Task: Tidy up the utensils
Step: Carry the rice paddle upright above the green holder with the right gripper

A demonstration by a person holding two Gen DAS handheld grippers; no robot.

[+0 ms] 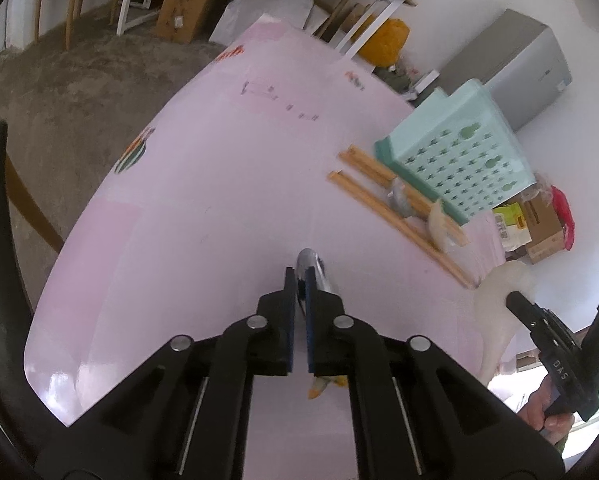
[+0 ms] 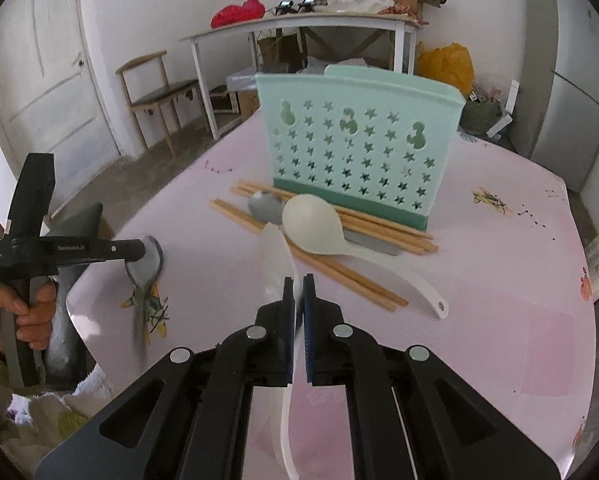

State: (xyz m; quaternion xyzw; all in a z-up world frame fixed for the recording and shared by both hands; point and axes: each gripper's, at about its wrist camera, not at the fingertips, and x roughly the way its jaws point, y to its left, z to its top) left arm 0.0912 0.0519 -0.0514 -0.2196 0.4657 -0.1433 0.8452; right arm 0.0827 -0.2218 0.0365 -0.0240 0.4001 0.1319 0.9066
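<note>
My left gripper [image 1: 299, 276] is shut on a metal spoon [image 1: 313, 266], held above the pink table; it also shows in the right wrist view [image 2: 145, 264], bowl up. My right gripper [image 2: 298, 284] is shut on a white plastic spoon [image 2: 277, 256]; it shows at the right in the left wrist view [image 1: 495, 292]. A mint green utensil holder [image 2: 355, 152] with star holes stands at the table's far side. In front of it lie several wooden chopsticks [image 2: 339, 268], a second white spoon [image 2: 315, 224] and a grey metal spoon [image 2: 265, 206].
The pink table [image 2: 499, 280] has its edge at left and right. Beyond it are a wooden chair [image 2: 155, 88], a white side table [image 2: 299, 24] with clutter, a grey cabinet [image 2: 571, 80] and a yellow bag [image 2: 445, 62].
</note>
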